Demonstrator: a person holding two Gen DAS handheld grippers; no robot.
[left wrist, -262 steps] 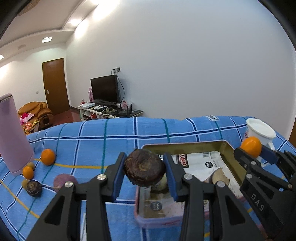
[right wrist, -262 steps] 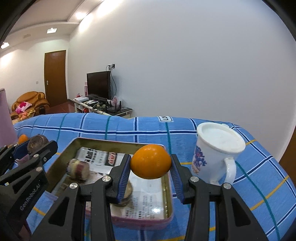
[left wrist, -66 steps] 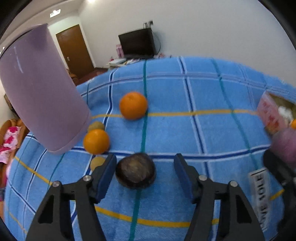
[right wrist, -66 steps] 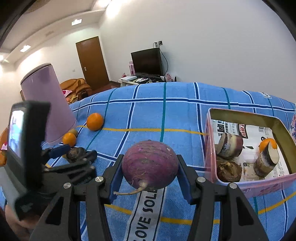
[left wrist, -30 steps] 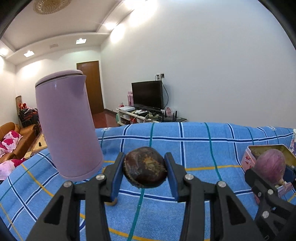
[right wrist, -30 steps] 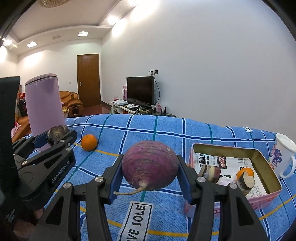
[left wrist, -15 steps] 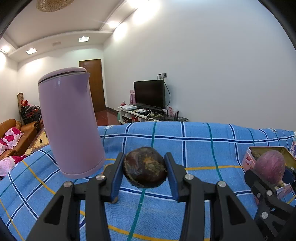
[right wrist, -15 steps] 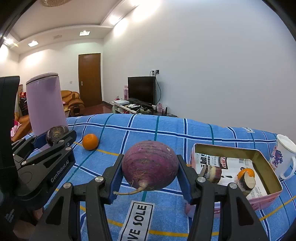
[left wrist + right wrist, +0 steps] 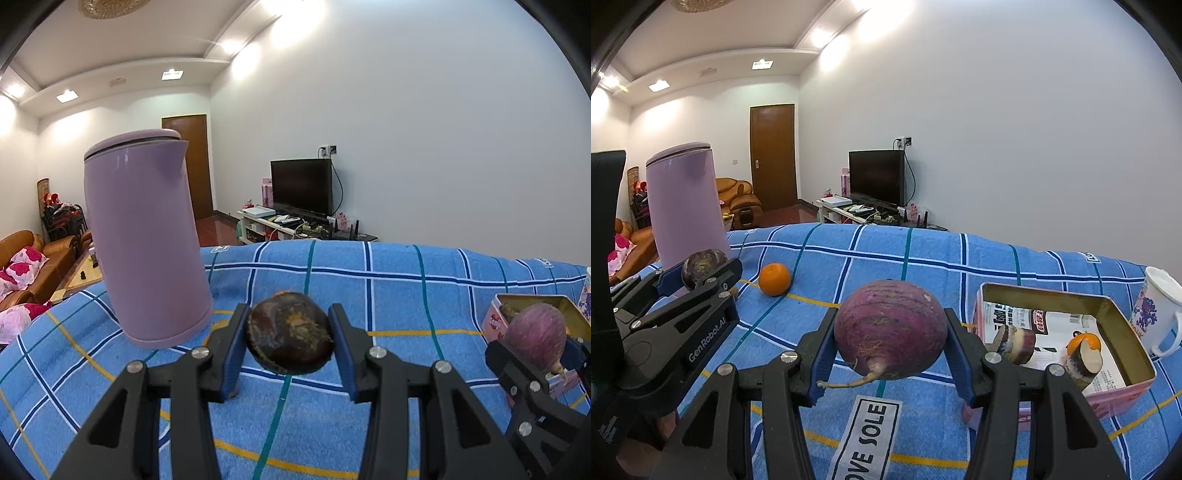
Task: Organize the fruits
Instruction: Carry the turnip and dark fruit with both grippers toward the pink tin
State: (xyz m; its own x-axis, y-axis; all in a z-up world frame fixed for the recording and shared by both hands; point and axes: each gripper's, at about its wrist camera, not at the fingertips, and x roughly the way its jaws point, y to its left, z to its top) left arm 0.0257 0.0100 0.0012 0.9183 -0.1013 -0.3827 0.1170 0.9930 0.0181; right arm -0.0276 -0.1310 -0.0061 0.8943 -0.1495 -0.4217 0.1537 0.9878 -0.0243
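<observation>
My left gripper is shut on a dark brown round fruit and holds it above the blue checked cloth. It also shows in the right wrist view at the left. My right gripper is shut on a purple turnip with a thin root, held above the cloth; it also shows in the left wrist view. A pink tin box at the right holds cut root pieces and an orange. One orange lies on the cloth.
A tall lilac kettle stands at the left on the cloth. A white mug stands right of the tin. A "LOVE SOLE" label is sewn on the cloth below my right gripper.
Both grippers have drifted slightly with their loads; the kettle sits a little further right in the left wrist view. Both grips are unchanged.
</observation>
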